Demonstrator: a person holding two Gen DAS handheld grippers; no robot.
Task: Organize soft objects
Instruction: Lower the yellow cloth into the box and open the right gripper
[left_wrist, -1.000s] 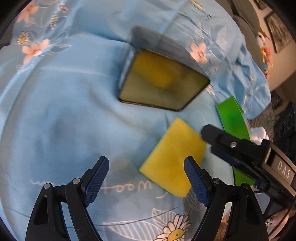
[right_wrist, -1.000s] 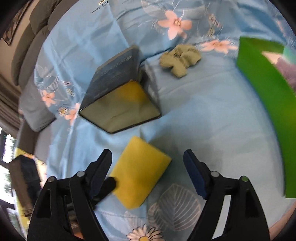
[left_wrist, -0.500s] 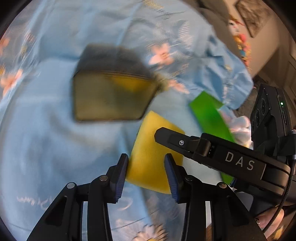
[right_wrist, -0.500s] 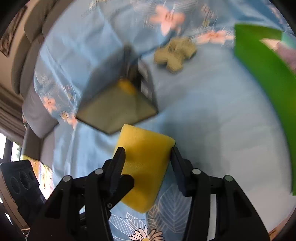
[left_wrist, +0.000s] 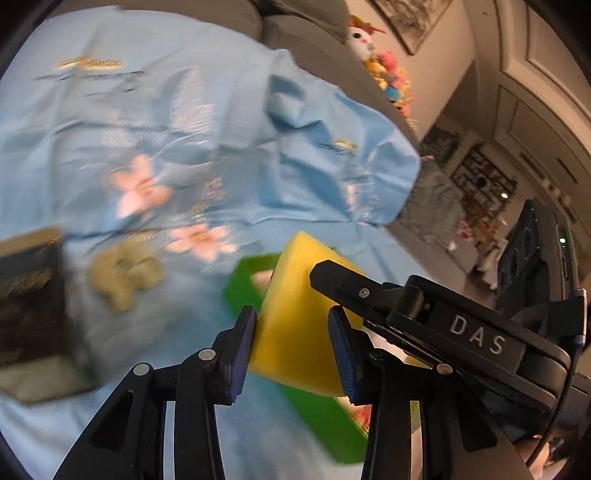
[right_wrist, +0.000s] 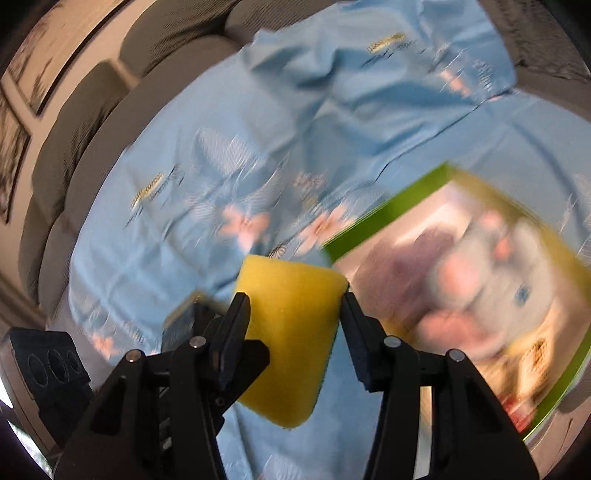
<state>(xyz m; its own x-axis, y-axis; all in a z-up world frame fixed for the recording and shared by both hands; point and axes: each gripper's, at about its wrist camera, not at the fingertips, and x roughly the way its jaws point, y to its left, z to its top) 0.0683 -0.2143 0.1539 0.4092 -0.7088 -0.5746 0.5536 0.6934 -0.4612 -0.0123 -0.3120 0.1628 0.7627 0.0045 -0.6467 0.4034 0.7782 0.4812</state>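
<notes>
Now that both grippers clamp the yellow sponge (right_wrist: 291, 332) | we see it lifted off the blue sheet (right_wrist: 221, 147), swung right toward green box (right_wrist: 384, 214) | left gripper (left_wrist: 291, 343), right gripper (right_wrist: 295, 325) jaws pinching it | drop-off looks next

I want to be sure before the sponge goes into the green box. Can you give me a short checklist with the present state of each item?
1. Left gripper shut on yellow sponge: ok.
2. Right gripper shut on the same sponge: ok.
3. Sponge lifted off the blue cloth: ok.
4. Green box open: ok.
5. Sponge over the box opening: cannot tell, pictures blurred.
6. Free room inside the box: cannot tell.
</notes>
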